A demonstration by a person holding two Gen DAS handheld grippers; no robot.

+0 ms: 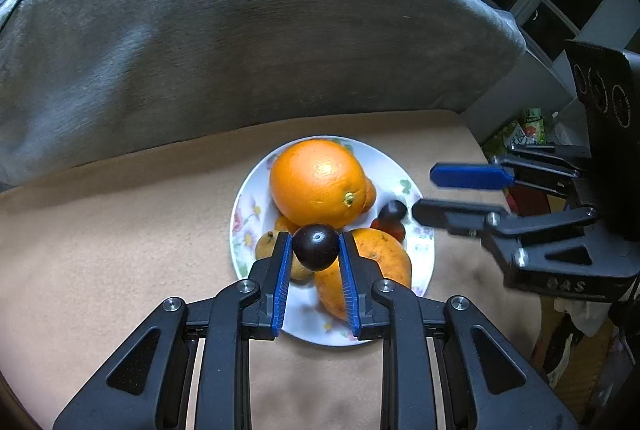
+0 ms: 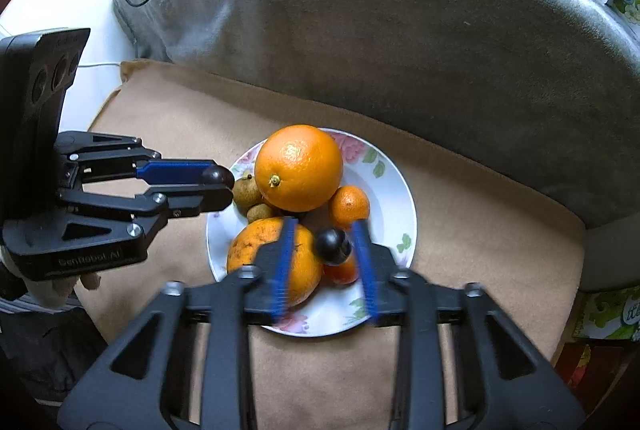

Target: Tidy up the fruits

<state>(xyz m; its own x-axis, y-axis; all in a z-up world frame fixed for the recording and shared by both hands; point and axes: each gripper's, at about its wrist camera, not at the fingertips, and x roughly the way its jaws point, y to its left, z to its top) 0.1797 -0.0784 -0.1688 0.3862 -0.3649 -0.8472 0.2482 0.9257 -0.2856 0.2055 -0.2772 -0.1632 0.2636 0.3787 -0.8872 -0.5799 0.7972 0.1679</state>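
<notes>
The left claw grips a dark plum across its middle, above the flowered plate. The fruit looks light, smooth and bruisable, so gentle pressure should do. The right claw hangs released around a second dark plum. Also piled there: two large oranges, one small mandarin, two brownish longans.

A heaped floral plate holds oranges, with one dark plum lifted above.

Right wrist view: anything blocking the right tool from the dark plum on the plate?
Nothing visible. The plum sits between the open right tool's fingers, atop a red fruit. Left tool holds another plum.
</notes>
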